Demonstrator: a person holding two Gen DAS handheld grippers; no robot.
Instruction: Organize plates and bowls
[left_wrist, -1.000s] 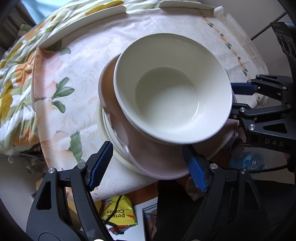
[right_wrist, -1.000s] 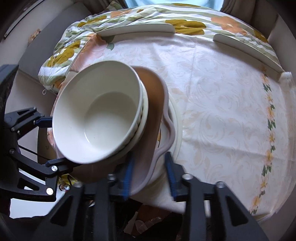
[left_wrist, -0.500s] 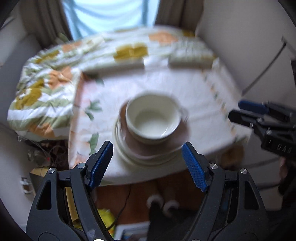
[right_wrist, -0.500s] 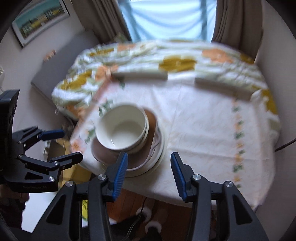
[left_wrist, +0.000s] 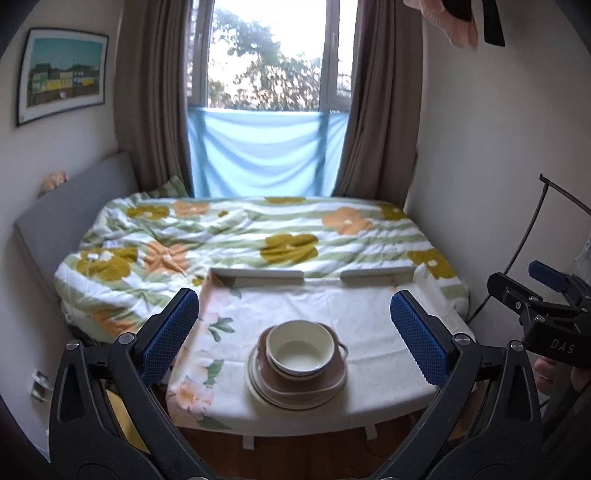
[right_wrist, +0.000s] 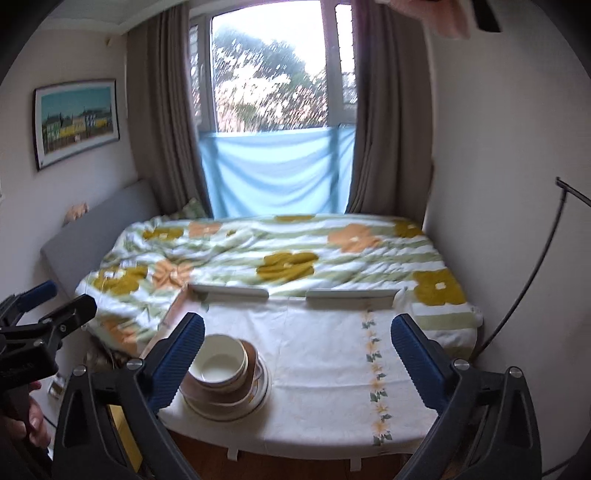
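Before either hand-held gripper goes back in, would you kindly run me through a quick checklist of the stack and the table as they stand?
1. Left hand-held gripper open and holding nothing: ok.
2. Right hand-held gripper open and holding nothing: ok.
3. Cream bowl nested upright on top of the stack: ok.
4. Brown plate lying flat on the white plates beneath: ok.
5. Stack well in from the table edge: not ok; it sits near the front edge, towards the left corner.
6. Number of bowls and plates in the stack: cannot tell; the layers hide one another.
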